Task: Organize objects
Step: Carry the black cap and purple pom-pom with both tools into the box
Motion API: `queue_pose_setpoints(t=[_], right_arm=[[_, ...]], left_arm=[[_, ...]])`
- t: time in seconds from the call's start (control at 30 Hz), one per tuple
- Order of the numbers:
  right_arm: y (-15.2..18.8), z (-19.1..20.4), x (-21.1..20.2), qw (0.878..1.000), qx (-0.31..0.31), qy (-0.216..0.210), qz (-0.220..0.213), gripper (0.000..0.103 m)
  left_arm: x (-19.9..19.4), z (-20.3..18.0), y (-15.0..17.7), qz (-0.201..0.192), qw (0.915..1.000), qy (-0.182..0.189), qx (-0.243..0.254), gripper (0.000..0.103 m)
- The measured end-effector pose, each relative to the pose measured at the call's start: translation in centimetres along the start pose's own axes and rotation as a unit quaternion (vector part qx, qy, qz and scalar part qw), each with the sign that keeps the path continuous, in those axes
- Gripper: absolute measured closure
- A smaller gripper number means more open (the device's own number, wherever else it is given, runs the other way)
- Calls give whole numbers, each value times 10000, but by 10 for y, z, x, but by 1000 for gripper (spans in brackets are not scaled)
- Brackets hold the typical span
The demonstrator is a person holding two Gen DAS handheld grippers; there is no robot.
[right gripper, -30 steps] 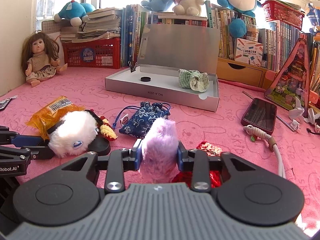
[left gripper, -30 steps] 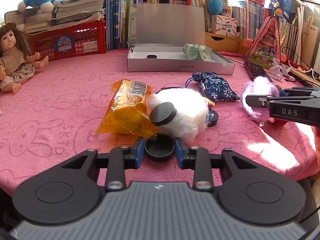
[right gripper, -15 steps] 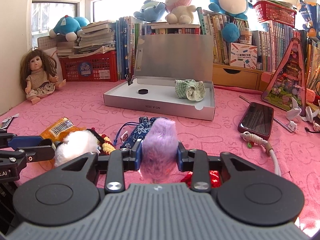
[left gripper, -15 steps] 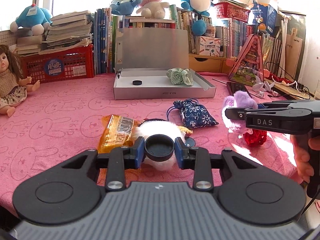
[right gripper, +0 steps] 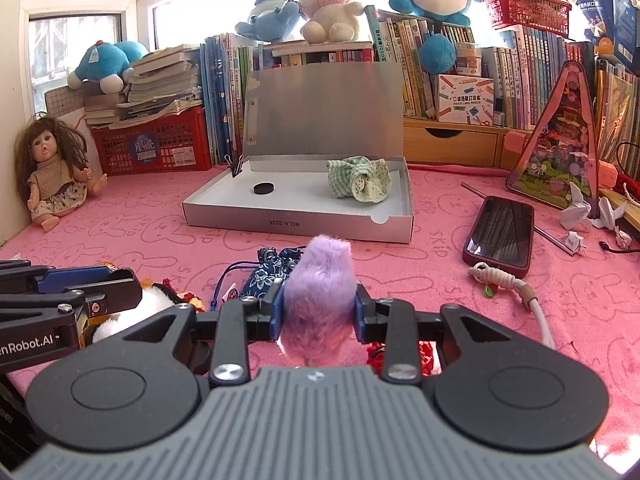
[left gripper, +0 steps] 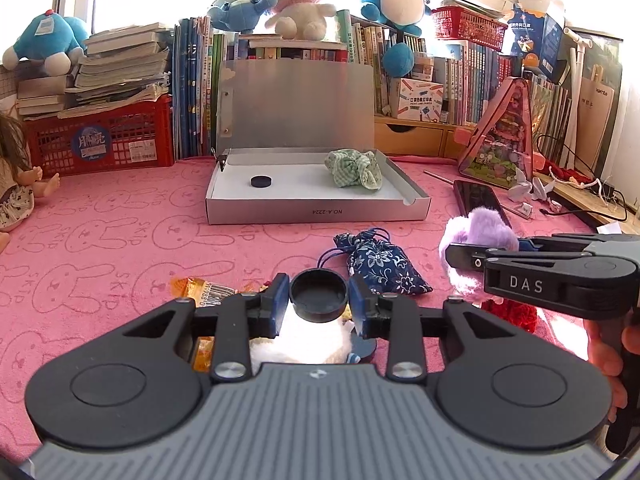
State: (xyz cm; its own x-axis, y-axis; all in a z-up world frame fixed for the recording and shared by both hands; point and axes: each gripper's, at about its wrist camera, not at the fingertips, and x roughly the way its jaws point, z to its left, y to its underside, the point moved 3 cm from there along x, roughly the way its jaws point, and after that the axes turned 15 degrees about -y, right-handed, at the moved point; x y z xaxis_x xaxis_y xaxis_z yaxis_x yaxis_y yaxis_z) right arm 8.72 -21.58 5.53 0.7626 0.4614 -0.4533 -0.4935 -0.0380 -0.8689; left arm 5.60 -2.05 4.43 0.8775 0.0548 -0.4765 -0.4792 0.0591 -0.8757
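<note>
- Pink cloth (left gripper: pixel 120 236) under everything; silver box (left gripper: pixel 316 210) straight ahead of both my tools, lid up, w/ a black disc (left gripper: pixel 261 181) at its left and a green checked cloth (left gripper: pixel 352 168) at its right.
- Only R cam shows the doll (right gripper: pixel 52 176) far left & the phone (right gripper: pixel 500 232) ahead-right in full; only L cam shows my right hand (left gripper: pixel 604 356) on the handle.
- Blue floral pouch (left gripper: pixel 380 264) lies just ahead between the tools, long axis slanting away-left.
- White plush (left gripper: pixel 308 344) sits under my left gripper (left gripper: pixel 319 298); orange snack pack (left gripper: pixel 200 292) pokes out left of it.
- Right gripper (right gripper: pixel 318 310) pinched on the purple fluffy toy (right gripper: pixel 320 296), held off the cloth, long axis pointing up and fwd.
- Left gripper clamped on the black cap (left gripper: pixel 319 295), open side up, level.
</note>
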Motion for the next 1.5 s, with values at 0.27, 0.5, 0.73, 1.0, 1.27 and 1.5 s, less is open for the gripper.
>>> queue_pose_setpoints(t=[0.27, 0.5, 0.73, 1.0, 1.27, 1.5], right_arm=[[-14, -11, 4, 9997, 254, -67, -24, 66], [-42, -32, 12, 9982, 550, -169, -154, 66], [-70, -53, 36, 9961, 839, -262, -94, 66], [-93, -76, 77, 9927, 1160, -321, 83, 66], [-106, -93, 118, 9889, 1351, -595, 142, 66], [-106, -107, 153, 9824, 1690, -772, 175, 66]], left_arm=[[21, -5, -21, 28, 10000, 25, 48, 65], [38, 4, -53, -129, 9997, -27, -217, 65], [72, 17, -90, -39, 9993, -160, -324, 65], [113, 17, -121, -17, 9996, -80, -283, 65], [166, 14, -133, 166, 9988, -276, -376, 65], [211, 11, -128, 460, 9970, -426, -453, 65]])
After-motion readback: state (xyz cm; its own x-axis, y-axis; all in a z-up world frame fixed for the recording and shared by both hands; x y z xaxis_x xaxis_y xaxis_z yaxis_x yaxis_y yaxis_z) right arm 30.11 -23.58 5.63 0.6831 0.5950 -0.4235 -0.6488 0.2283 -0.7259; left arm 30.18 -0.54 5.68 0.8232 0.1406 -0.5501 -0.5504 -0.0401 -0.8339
